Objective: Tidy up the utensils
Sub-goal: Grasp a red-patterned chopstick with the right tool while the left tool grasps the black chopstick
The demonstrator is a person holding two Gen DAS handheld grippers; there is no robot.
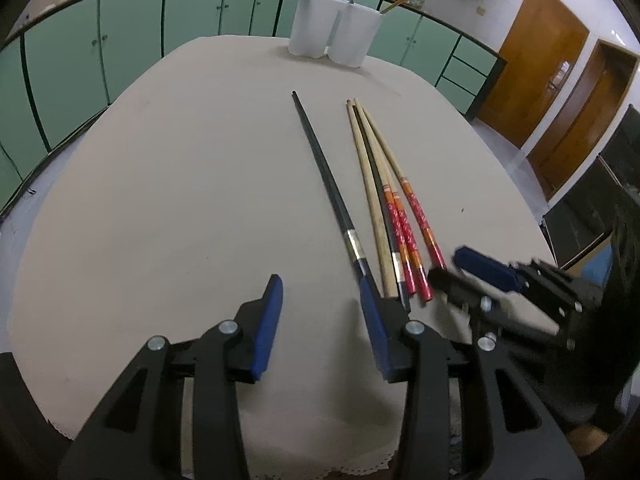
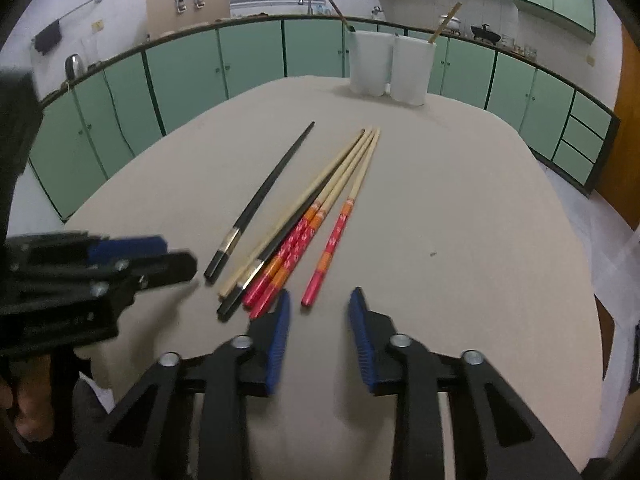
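Several chopsticks lie on the beige table (image 1: 160,200): a lone black one (image 1: 320,164) (image 2: 264,196), a bundle of a plain wooden one, a black one and red-handled ones (image 1: 384,208) (image 2: 304,224), and a separate red-handled one (image 2: 340,228). Two white holder cups (image 1: 334,30) (image 2: 390,68) stand at the far edge, each with a chopstick in it. My left gripper (image 1: 320,300) is open and empty, just short of the black chopstick's handle end. My right gripper (image 2: 320,308) is open and empty, near the red handle ends; it also shows in the left wrist view (image 1: 452,264).
Green cabinets (image 2: 180,76) run behind the table under a counter with a sink and pots. Wooden doors (image 1: 536,64) stand at the right. The tablecloth's lace edge (image 1: 360,468) hangs at the near side.
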